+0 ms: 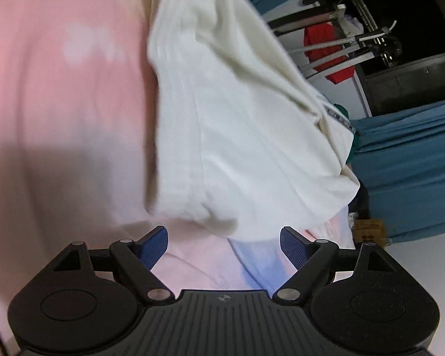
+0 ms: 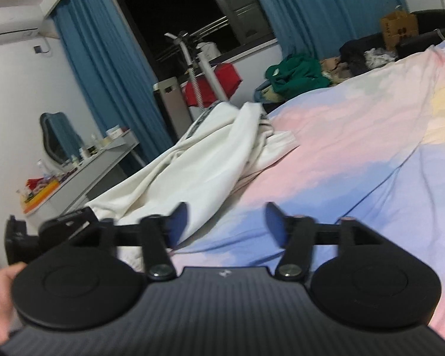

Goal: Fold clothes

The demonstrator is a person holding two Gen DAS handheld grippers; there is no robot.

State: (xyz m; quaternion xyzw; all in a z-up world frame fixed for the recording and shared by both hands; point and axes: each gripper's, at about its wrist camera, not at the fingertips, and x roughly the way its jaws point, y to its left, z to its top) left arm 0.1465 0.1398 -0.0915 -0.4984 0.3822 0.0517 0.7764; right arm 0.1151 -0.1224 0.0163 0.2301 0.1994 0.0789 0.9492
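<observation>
A cream-white garment (image 1: 237,124) lies rumpled on a pink and blue bed cover (image 1: 59,118). My left gripper (image 1: 224,246) is open and empty, just short of the garment's near edge. In the right wrist view the same garment (image 2: 204,160) stretches from the bed's left edge toward the back. My right gripper (image 2: 227,224) is open and empty over the bed cover (image 2: 356,154), its left finger beside the garment's near end. My left gripper's black body shows at the left of the right wrist view (image 2: 44,231), next to the garment's edge.
A green garment (image 2: 296,74) and other clothes are piled at the bed's far end, near a cardboard box (image 2: 399,28). A drying rack with a red cloth (image 2: 213,84), blue curtains (image 2: 103,68) and a cluttered desk (image 2: 83,172) stand left of the bed.
</observation>
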